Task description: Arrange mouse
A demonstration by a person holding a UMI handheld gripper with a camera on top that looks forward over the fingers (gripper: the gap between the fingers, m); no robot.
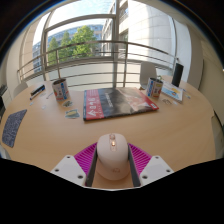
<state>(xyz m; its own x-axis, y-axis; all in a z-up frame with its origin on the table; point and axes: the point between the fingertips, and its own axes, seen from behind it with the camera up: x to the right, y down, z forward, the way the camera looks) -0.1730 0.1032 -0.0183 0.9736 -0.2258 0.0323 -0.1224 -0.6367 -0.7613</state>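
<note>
A wooden surface (40, 128) stretches ahead of the tool. A magazine (119, 102) lies flat just beyond the tool. A can (61, 90) stands farther off to the left, another can (154, 87) to the right. A dark mat (13, 127) lies at the far left. Behind the surface run a railing (95, 52) and windows, with trees (76, 40) outside.

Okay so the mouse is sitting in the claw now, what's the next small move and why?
Probably carry the white mouse forward a little toward the mouse pad and set it there. The claw has its pink pads close against both sides of the mouse, though I can't confirm they press it. The pad lies just beyond the fingers on the wooden table.
</note>
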